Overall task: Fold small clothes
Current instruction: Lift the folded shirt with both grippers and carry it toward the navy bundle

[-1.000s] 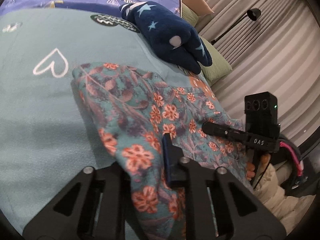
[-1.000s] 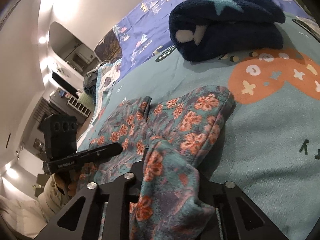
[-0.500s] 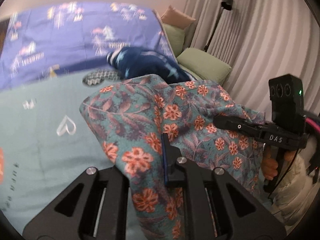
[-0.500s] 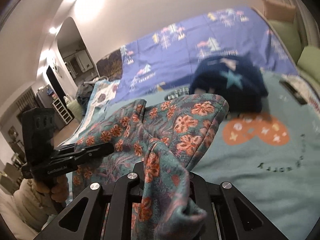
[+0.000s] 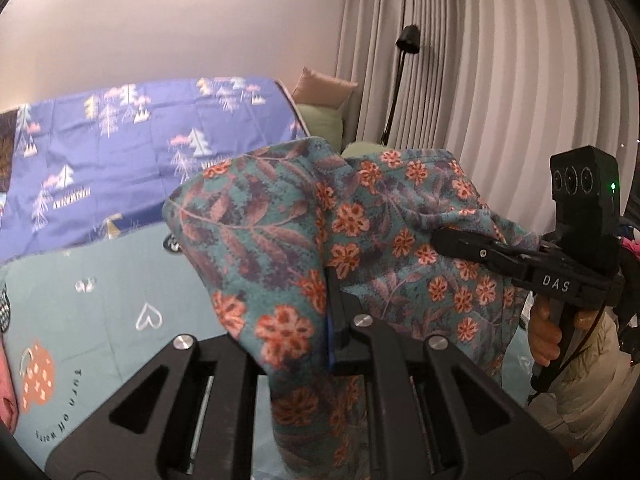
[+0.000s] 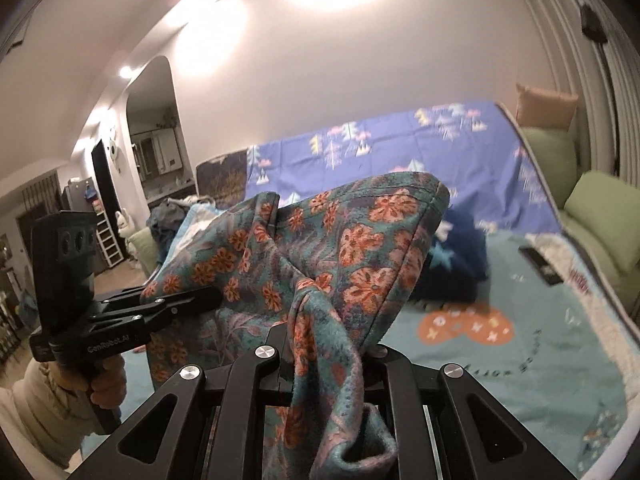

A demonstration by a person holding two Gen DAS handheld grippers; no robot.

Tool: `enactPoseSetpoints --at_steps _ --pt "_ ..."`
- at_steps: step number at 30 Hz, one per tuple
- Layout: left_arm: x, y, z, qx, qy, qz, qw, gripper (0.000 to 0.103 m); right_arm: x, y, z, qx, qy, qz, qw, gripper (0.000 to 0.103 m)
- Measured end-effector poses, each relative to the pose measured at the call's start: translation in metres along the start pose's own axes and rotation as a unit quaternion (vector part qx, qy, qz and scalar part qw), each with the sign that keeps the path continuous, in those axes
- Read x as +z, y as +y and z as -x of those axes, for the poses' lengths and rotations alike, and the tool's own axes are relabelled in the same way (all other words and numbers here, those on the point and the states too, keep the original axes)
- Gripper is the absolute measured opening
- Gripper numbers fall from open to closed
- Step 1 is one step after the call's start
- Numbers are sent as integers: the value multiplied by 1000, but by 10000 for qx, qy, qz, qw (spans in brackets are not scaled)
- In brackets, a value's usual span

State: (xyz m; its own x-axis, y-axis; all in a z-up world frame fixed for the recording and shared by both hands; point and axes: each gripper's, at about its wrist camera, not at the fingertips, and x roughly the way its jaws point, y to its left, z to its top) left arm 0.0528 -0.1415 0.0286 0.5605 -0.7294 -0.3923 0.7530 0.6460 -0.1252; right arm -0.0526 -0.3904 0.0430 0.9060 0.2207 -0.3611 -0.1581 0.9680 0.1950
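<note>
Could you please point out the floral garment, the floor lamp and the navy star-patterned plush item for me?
floral garment (image 5: 280, 216): left wrist view, on its raised leafy panel.
floor lamp (image 5: 408, 40): left wrist view, on its black head.
navy star-patterned plush item (image 6: 456, 264): right wrist view, on its dark body.

Left wrist cam sits right behind the left gripper (image 5: 332, 320), facing across the bed (image 5: 100, 304) toward the wall and curtain (image 5: 500, 92); floral garment (image 5: 280, 220) fills centre frame at close range. The right gripper (image 5: 452, 238) shows at right edge. Right wrist cam sits behind the right gripper (image 6: 328, 344), facing the same wall, room doorway at upper left. The left gripper (image 6: 200, 298) shows at left edge. Shared: garment (image 6: 360, 248), purple sheet (image 5: 120, 160) (image 6: 400, 144), green cushions (image 6: 600, 216), teal blanket, each other's gripper.
</note>
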Motion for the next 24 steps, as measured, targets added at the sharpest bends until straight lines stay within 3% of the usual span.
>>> enactPoseSetpoints --at_steps 11,24 --pt "50 -21 2 88 -307 -469 9984 12 50 3 28 -317 -477 326 9978 13" --pt "129 -38 -22 370 -679 -978 9922 12 115 -2 30 -1001 -1054 516 9880 13"
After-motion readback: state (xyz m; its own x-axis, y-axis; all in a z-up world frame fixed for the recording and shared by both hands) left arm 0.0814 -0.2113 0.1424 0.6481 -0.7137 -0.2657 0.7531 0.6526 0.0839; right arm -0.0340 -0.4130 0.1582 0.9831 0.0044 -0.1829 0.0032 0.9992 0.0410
